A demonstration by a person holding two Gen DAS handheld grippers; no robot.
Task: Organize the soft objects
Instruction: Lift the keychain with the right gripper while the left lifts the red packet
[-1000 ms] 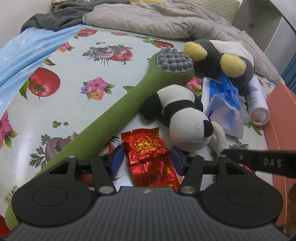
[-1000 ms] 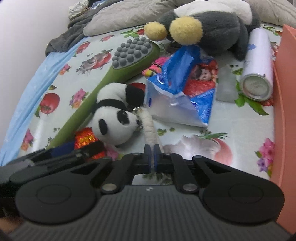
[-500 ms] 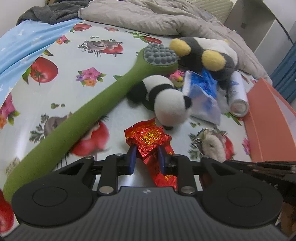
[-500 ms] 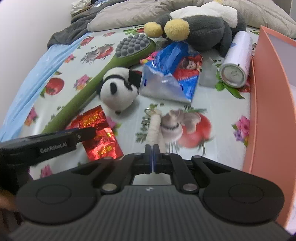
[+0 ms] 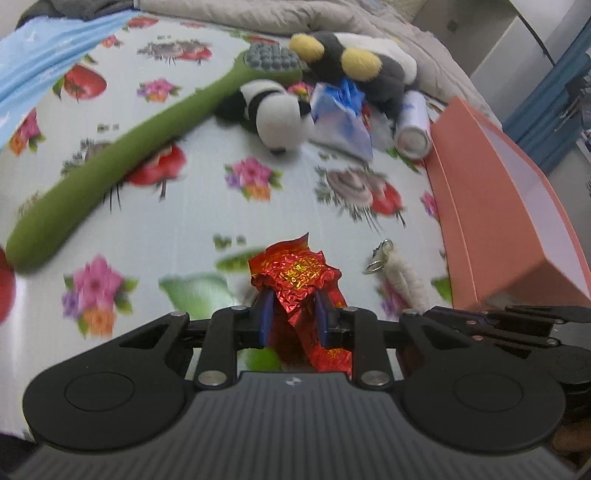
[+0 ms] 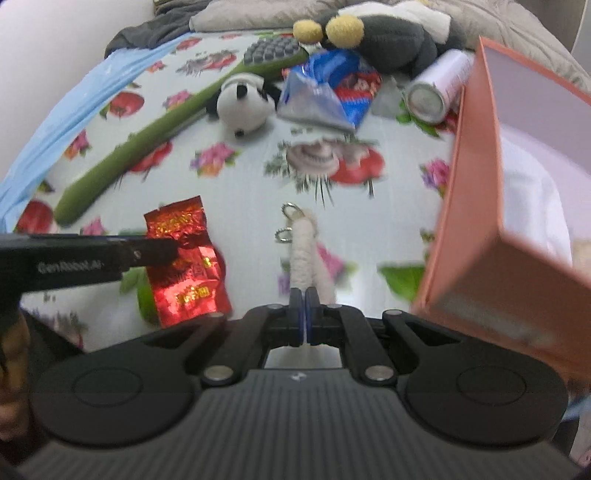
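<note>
Bed cover [image 5: 207, 221]: white sheet printed with tomatoes and flowers; everything named below lies on it or is held over it.
Orange box [image 5: 480, 206]: open, white inside, at the right edge of the cover; the landmark for the rest.
Green massage brush [image 5: 122, 155]: long green handle with a grey knobbed head, lying slantwise well to the left of the orange box, its head toward the far end of the bed.
Grey plush toy [image 6: 388, 33]: dark grey with yellow parts, at the far end, beyond the box's far left corner.
Blue-and-white packet [image 6: 321, 88]: crumpled, in front of the grey plush, left of the box.
Spray can [image 6: 439, 88]: white, on its side, just beside the box's far left wall.
Panda plush [image 5: 273, 110]: small, black and white, left of the packet and touching the brush near its head.
Left gripper [image 5: 291, 317]: jaws just closed in, now clamped on the red foil packet [image 5: 295, 280], which stands up between the blue pads, left of the box's near corner.
Right gripper [image 6: 303, 314]: pinched tight on the white knitted cord [image 6: 303, 251], close to the box's near left wall.
Metal rings [image 6: 290, 210]: at the cord's far tip.
</note>
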